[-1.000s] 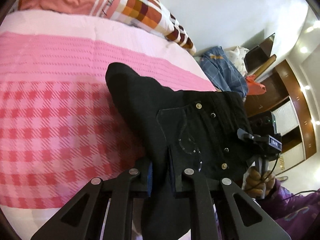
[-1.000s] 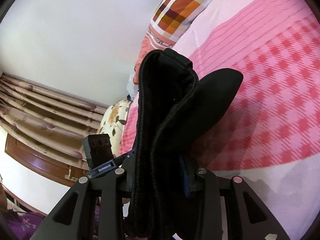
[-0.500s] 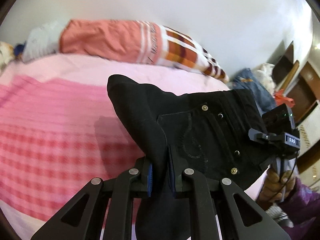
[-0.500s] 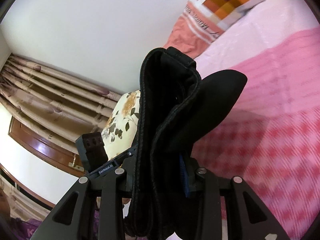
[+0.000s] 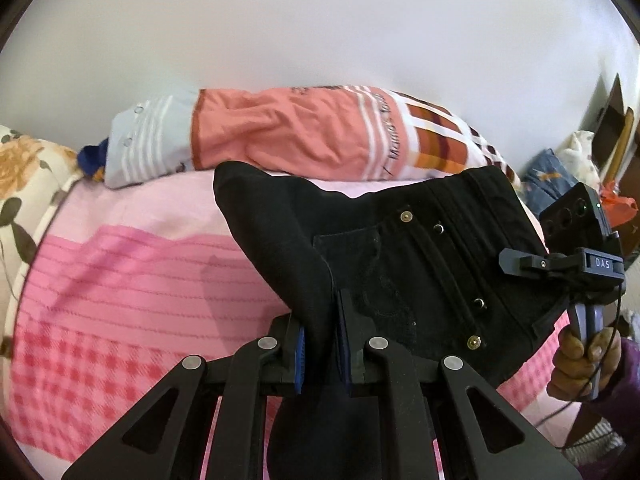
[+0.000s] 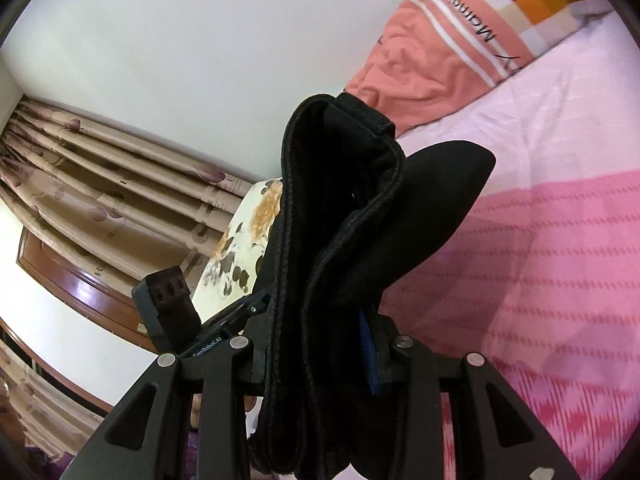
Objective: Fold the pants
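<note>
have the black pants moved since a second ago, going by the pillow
Yes. Held by both grippers, the black pants have swung toward the headboard end: the orange pillow, earlier far above them, now sits right behind their top edge.

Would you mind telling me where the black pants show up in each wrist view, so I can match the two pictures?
Left wrist view: the black pants fill the centre and right, clamped low in the left gripper, with the pocket and rivets facing the camera.
Right wrist view: the black pants stand edge-on in the centre, rising from the right gripper.
Shared landmark: the salmon and checked pillow against the wall.
</note>
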Action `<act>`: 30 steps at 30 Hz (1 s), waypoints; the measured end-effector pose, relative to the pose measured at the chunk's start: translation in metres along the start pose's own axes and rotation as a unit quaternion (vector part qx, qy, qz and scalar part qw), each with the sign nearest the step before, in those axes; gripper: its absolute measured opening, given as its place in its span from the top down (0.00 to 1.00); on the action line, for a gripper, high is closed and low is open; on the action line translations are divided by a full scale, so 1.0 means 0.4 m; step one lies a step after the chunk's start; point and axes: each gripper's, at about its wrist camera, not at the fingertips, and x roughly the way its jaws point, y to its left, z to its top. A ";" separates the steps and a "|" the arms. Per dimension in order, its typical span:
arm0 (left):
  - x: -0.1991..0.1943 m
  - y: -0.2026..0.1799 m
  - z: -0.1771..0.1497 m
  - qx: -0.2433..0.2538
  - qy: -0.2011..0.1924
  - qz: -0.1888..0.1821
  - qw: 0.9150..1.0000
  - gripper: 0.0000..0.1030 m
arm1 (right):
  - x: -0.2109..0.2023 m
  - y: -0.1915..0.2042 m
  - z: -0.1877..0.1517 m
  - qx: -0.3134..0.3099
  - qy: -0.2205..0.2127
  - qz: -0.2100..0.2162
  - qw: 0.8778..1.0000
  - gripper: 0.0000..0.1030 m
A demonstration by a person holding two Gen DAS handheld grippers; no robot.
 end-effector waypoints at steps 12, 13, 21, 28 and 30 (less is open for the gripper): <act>0.063 0.090 0.034 -0.007 -0.001 0.029 1.000 0.87 | 0.112 -0.047 0.068 0.004 0.008 0.006 1.000 0.69; 0.070 0.096 0.035 -0.008 0.000 0.031 1.000 0.87 | 0.121 -0.051 0.072 0.004 0.009 0.005 1.000 0.69; 0.125 0.145 0.026 -0.022 0.007 0.050 0.998 0.86 | 0.182 -0.092 0.098 -0.007 0.021 -0.019 1.000 0.70; 0.164 0.188 -0.004 -0.032 0.007 0.098 0.995 0.69 | 0.195 -0.117 0.098 -0.028 0.027 -0.084 0.996 0.70; 0.177 0.205 -0.014 -0.038 0.011 0.109 0.993 0.60 | 0.197 -0.123 0.094 -0.038 0.030 -0.133 0.990 0.64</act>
